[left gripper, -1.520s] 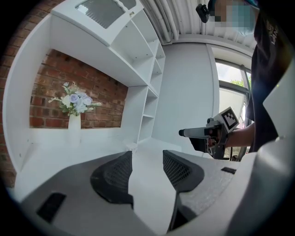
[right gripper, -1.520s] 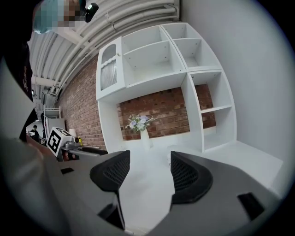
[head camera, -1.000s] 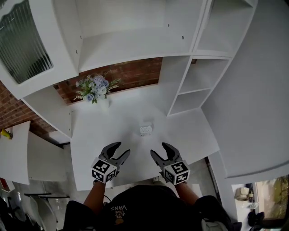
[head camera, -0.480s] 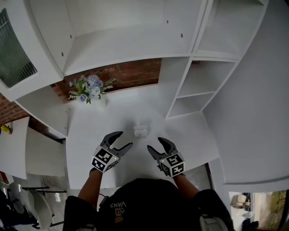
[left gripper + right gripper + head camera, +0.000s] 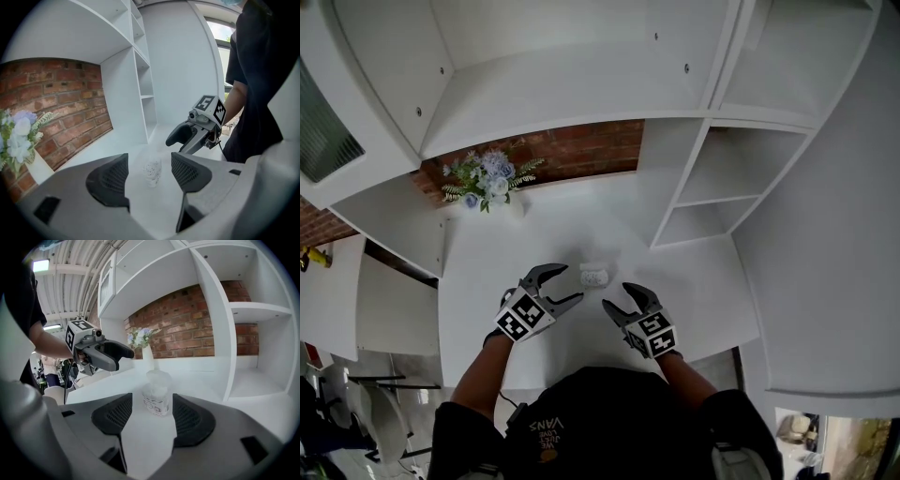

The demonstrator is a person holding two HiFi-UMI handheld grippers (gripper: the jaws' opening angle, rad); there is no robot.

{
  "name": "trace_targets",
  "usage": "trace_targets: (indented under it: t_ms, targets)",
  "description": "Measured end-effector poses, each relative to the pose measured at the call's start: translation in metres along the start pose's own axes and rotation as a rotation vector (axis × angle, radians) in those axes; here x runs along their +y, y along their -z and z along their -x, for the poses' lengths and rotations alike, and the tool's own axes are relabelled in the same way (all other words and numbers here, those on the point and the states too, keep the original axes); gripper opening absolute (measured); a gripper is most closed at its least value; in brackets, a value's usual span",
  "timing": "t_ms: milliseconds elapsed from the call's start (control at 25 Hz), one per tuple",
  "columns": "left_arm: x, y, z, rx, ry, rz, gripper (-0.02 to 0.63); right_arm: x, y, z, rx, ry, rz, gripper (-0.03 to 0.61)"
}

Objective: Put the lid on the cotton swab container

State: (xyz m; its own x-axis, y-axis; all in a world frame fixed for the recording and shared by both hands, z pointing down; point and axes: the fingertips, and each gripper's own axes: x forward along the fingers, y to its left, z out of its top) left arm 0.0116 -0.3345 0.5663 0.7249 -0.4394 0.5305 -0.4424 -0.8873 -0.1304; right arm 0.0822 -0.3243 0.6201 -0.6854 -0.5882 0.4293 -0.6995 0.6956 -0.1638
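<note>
The cotton swab container (image 5: pixel 594 277) is a small clear tub with white swabs, standing on the white table (image 5: pixel 506 253). It also shows in the left gripper view (image 5: pixel 152 171) and the right gripper view (image 5: pixel 156 397). A clear, lid-like piece (image 5: pixel 158 377) shows at its top; I cannot tell whether it sits on the tub or behind it. My left gripper (image 5: pixel 572 284) is just left of the tub, its jaws opening with nothing between them. My right gripper (image 5: pixel 616 295) is just right of it and nearer me, open and empty. Neither touches the tub.
A white vase of pale flowers (image 5: pixel 487 183) stands at the back left against the brick wall (image 5: pixel 581 150). A white shelf unit (image 5: pixel 703 187) rises at the back right. The table's front edge (image 5: pixel 581 370) runs close behind both grippers.
Both grippers have moved forward and inward toward the tub. The left gripper's jaws stand wider than before. The tub has not moved.
</note>
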Motion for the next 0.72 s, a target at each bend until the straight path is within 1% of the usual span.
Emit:
trace_targets:
  t_ms: [200, 480, 640, 720]
  targets:
    - [0.005, 0.008, -0.011, 0.055, 0.028, -0.038, 0.272, -0.006, 0.012, -0.019, 0.038, -0.031, 0.025, 0.252]
    - [0.012, 0.024, -0.024, 0.153, 0.076, -0.112, 0.278, -0.011, 0.027, -0.042, 0.097, -0.063, 0.054, 0.252]
    - [0.012, 0.033, -0.038, 0.191, 0.120, -0.164, 0.281, -0.016, 0.031, -0.052, 0.119, -0.069, 0.069, 0.250]
    - [0.014, 0.030, -0.043, 0.192, 0.134, -0.181, 0.281, -0.017, 0.031, -0.056, 0.123, -0.074, 0.077, 0.249]
